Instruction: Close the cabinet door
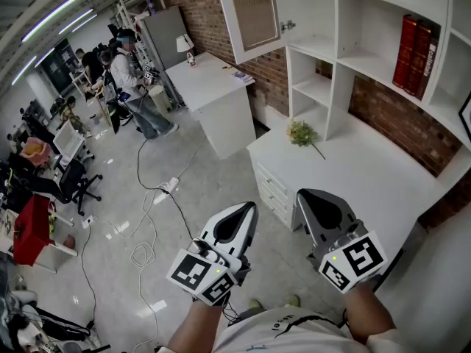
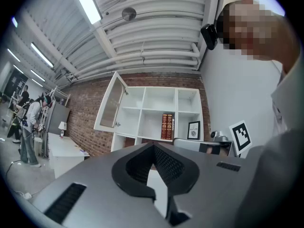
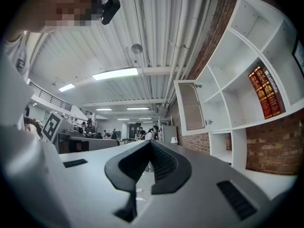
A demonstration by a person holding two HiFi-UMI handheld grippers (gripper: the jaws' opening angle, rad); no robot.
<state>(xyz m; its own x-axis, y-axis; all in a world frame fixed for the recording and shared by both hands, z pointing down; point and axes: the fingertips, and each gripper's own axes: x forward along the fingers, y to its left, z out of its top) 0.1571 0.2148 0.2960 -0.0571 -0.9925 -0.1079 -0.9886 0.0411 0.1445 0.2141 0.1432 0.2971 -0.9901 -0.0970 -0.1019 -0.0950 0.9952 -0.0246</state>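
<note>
Door hung open, high ahead of left gripper, right gripper further off; both pressed together, empty.

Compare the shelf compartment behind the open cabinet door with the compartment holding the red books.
The door's compartment has a hinged cabinet door, swung wide open; the books' compartment has none. The door's compartment looks empty; the books' compartment holds upright red books. The door's compartment is top row, left column; the books' compartment is one row lower, middle column. Both are white.
</note>
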